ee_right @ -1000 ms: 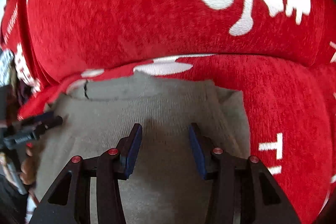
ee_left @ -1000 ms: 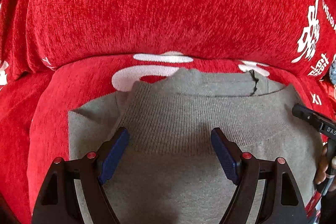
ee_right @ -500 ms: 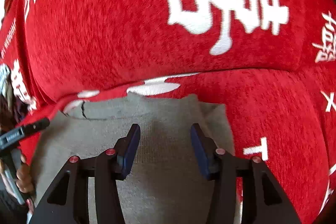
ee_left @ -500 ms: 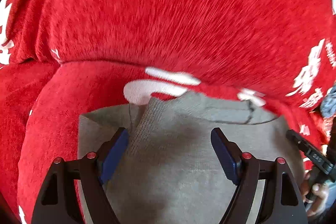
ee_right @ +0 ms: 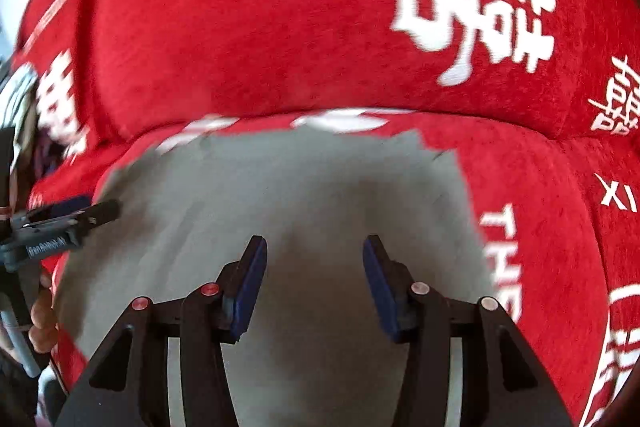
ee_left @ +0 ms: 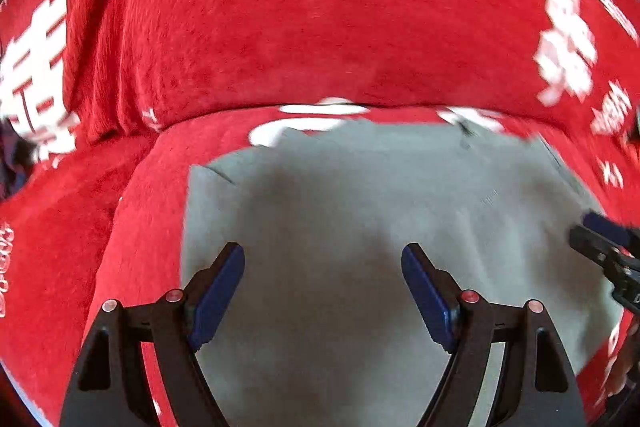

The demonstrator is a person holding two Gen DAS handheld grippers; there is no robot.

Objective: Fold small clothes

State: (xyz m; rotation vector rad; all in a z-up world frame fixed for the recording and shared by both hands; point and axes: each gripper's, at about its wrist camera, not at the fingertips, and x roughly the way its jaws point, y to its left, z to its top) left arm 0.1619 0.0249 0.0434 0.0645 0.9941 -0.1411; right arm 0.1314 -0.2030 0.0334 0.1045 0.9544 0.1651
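A small grey knit garment (ee_left: 360, 211) lies flat on a red sofa seat (ee_left: 136, 227); it also shows in the right wrist view (ee_right: 280, 195). My left gripper (ee_left: 322, 267) is open and empty, hovering above the garment's left half. My right gripper (ee_right: 314, 259) is open and empty above the right half. Each gripper shows at the edge of the other's view: the right one at the left wrist view's right edge (ee_left: 608, 247), the left one at the right wrist view's left edge (ee_right: 60, 223). Both views are motion-blurred.
A red sofa backrest (ee_left: 320, 19) with white printed characters rises just behind the garment, seen also in the right wrist view (ee_right: 280, 27). The red seat cover (ee_right: 540, 227) extends right of the garment.
Both grippers have pulled back and up from the garment. The ribbed band that lay folded under the fingers is out of sight, and more of the flat grey cloth shows.
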